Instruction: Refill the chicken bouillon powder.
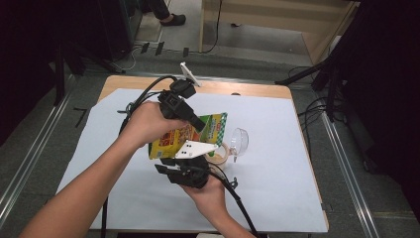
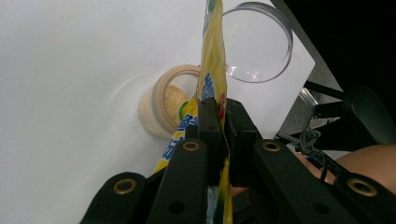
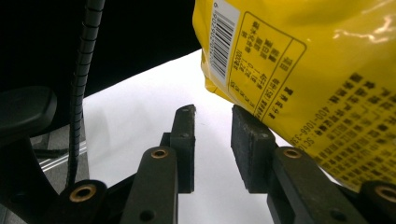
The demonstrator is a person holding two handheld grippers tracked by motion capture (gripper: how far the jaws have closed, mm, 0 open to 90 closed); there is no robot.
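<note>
Both forearms come in from below, hands close together. The left claw (image 2: 218,126) sits higher, angled down to the right, its jaws pressed together on something thin. The right claw (image 3: 214,140) sits lower, with a clear gap between its jaws.

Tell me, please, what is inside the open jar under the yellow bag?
The jar holds a pale yellowish, crumbly powder, visible through its mouth and wall. The yellow bag covers part of the opening, so its fill level is unclear.
</note>
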